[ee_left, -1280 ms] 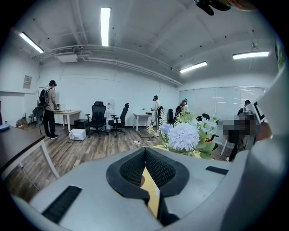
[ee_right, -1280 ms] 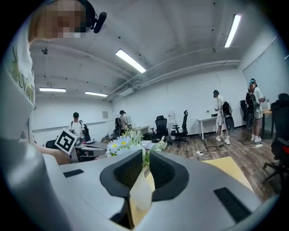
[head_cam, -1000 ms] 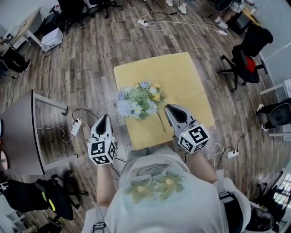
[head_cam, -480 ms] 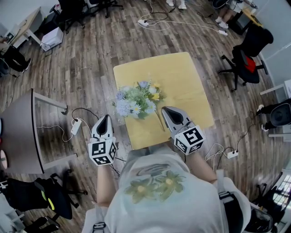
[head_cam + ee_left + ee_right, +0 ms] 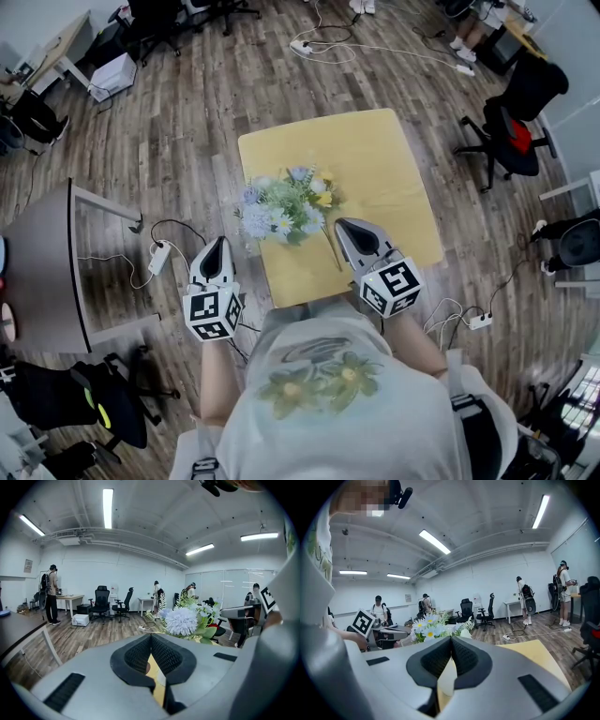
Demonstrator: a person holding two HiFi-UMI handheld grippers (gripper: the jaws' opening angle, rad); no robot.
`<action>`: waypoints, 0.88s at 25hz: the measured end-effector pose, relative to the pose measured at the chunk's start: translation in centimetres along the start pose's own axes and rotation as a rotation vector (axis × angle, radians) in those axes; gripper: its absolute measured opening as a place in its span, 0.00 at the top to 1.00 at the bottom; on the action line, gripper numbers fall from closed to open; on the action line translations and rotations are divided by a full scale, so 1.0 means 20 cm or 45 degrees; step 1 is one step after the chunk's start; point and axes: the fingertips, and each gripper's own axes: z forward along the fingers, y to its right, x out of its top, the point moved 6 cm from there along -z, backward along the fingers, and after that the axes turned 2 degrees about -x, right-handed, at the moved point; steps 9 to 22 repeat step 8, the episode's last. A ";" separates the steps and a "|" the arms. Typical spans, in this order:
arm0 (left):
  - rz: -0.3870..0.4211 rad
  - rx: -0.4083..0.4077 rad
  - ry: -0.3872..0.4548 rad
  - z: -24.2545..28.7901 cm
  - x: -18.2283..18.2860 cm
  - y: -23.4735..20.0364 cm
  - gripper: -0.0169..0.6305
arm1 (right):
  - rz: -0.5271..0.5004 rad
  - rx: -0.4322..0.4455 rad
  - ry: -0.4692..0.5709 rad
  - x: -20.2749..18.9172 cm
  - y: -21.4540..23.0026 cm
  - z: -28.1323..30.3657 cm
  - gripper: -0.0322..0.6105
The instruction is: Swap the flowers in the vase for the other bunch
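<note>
Floorboards (image 5: 187, 112) spread around a square yellow table (image 5: 375, 159). Flowers (image 5: 281, 208), a bunch of pale blue, white and yellow blooms, sit at the table's near left part; the blooms hide whatever holds them. The right gripper (image 5: 345, 225) hovers over the near edge just beside them, jaws pressed together on nothing. The left gripper (image 5: 217, 242) hangs off the table's near left corner, jaws likewise closed and empty. A thin green stem (image 5: 331, 251) lies on the table between the bunch and the right gripper.

Closed empty claw (image 5: 451, 638), flowers (image 5: 427, 626) beyond
</note>
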 end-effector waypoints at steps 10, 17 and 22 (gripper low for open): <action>0.000 0.006 0.001 -0.02 0.00 -0.02 0.95 | -0.001 0.004 -0.009 0.00 -0.03 0.01 0.89; 0.000 0.006 0.001 -0.02 0.00 -0.02 0.95 | -0.001 0.004 -0.009 0.00 -0.03 0.01 0.89; 0.000 0.006 0.001 -0.02 0.00 -0.02 0.95 | -0.001 0.004 -0.009 0.00 -0.03 0.01 0.89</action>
